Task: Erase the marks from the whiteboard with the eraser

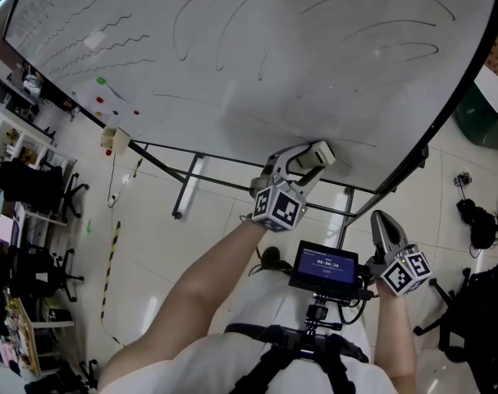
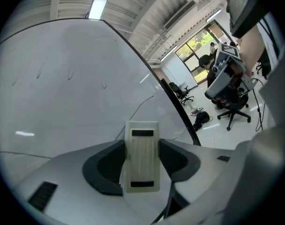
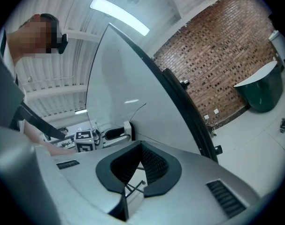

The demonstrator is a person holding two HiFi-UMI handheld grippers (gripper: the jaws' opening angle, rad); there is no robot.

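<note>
The whiteboard (image 1: pixel 257 64) fills the top of the head view and carries long curved pen marks (image 1: pixel 232 23) and wavy lines (image 1: pixel 93 43). My left gripper (image 1: pixel 314 159) is shut on the cream eraser (image 1: pixel 321 151), which is against the board's lower edge, beside a thin line (image 1: pixel 351 143). In the left gripper view the eraser (image 2: pixel 142 156) stands upright between the jaws, in front of the board (image 2: pixel 62 93). My right gripper (image 1: pixel 381 220) hangs lower right, off the board; its view shows the jaws (image 3: pixel 141 161) shut with nothing in them.
The board's black stand (image 1: pixel 187 185) crosses the floor below it. Office chairs (image 1: pixel 35 189) and shelves stand at the left. A green bin (image 1: pixel 482 113) and bags (image 1: pixel 478 220) are at the right. A small screen (image 1: pixel 324 267) sits on the person's chest rig.
</note>
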